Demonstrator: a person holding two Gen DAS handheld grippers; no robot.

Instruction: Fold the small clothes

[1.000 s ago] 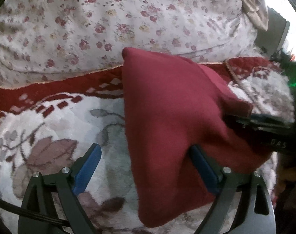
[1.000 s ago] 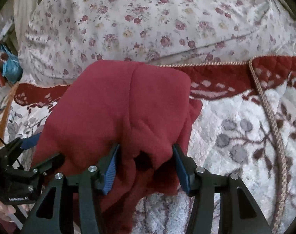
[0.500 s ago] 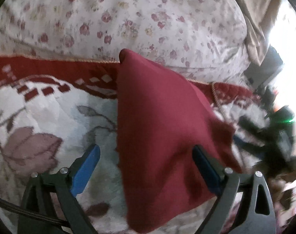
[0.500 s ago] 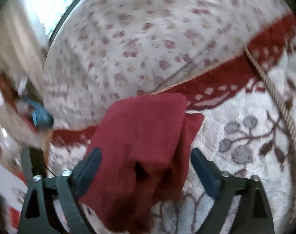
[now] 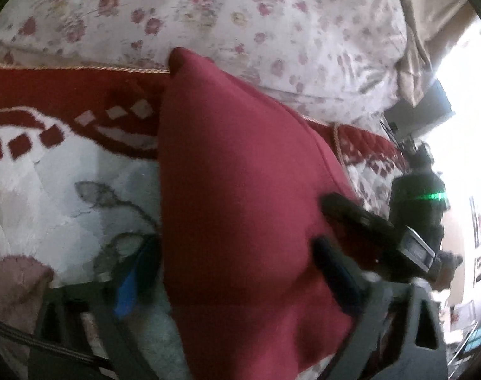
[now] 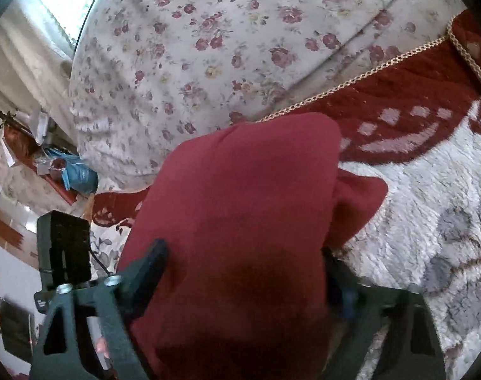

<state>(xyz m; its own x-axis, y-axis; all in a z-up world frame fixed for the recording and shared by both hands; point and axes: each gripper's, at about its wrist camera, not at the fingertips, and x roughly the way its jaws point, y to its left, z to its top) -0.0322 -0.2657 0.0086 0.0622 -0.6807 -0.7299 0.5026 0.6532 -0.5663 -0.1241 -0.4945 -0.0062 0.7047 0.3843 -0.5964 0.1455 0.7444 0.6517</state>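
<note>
A dark red folded garment [image 5: 240, 190] lies on a plush floral blanket [image 5: 50, 196]. My left gripper [image 5: 234, 272] straddles its near end. The jaws are closing, with the cloth between the blue-padded fingers [image 5: 129, 285], and the pads reach its edges without clearly squeezing it. The same garment [image 6: 240, 205] fills the gap of my right gripper [image 6: 243, 262], whose jaws are also closing, and cloth drapes over the right finger. A loose flap [image 6: 357, 202] sticks out on the right. Each gripper shows in the other's view: the right gripper's body [image 5: 383, 237] and the left gripper's body [image 6: 64, 247].
A big rose-print pillow [image 5: 240, 15] lies just behind the garment, along the blanket's gold-cord red border [image 6: 383, 101]. Cluttered items and a blue bag [image 6: 79, 174] sit beyond the bed at the left. Part of a person's hand [image 6: 101, 348] shows at the bottom left.
The right gripper let go of the pinched fold, opened wide, and is now narrowing around the whole bundle. The left jaws have narrowed too. Both views rolled and moved closer to the garment.
</note>
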